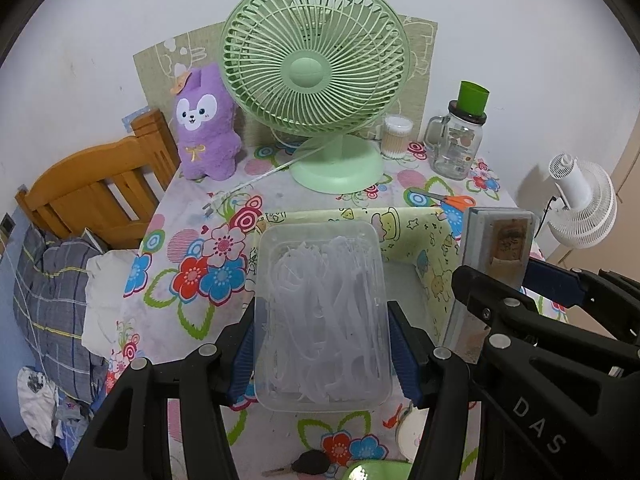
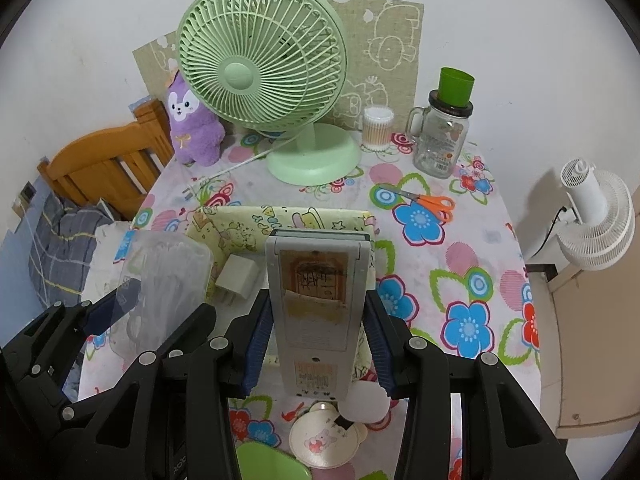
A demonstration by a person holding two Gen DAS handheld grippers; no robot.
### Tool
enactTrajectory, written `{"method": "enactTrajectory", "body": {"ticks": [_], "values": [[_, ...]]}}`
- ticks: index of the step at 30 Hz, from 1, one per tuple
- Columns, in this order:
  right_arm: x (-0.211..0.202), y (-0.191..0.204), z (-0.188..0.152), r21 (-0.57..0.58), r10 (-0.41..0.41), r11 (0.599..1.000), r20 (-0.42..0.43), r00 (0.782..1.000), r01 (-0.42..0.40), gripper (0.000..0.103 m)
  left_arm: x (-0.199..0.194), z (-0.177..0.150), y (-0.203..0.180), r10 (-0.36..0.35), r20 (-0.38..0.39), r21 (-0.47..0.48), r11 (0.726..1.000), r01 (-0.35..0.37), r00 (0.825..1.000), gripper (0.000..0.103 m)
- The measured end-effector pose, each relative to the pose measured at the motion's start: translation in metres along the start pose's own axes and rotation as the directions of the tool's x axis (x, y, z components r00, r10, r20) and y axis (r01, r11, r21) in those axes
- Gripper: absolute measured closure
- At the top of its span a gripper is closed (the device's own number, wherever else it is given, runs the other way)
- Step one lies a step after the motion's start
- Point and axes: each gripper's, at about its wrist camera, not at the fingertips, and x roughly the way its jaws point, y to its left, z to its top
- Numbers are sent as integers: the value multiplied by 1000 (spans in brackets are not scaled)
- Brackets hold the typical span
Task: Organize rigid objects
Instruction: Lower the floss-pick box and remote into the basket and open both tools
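2 grippers each clamp 1 item above the yellow fabric bin (image 2: 236,218): our left gripper (image 1: 322,354) pinches a clear floss-pick box (image 1: 322,312), our right gripper (image 2: 316,346) a grey flat case (image 2: 316,300). We should lower both slowly inside the bin walls, avoiding the white plug (image 2: 236,280), before releasing.

Count on table: two fans, one green (image 1: 316,80) and one white (image 1: 584,208); one plush (image 1: 206,124); one jar (image 1: 456,144); one swab tub (image 1: 396,136); one pair of scissors (image 1: 444,199). One clear box (image 1: 320,312), one grey case (image 2: 316,300), one yellow tray (image 2: 280,220), one white plug (image 2: 236,280). Two grippers, left (image 1: 324,352) and right (image 2: 316,344).
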Motion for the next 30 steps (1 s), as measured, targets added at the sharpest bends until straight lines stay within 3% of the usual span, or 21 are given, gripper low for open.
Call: {"method": "enactTrajectory", "body": {"ticks": [30], "values": [[89,-7,16,46,-23,999,-112,993,28,56,64,9,-4,-5,-87,13,1000,6,996,43]]}}
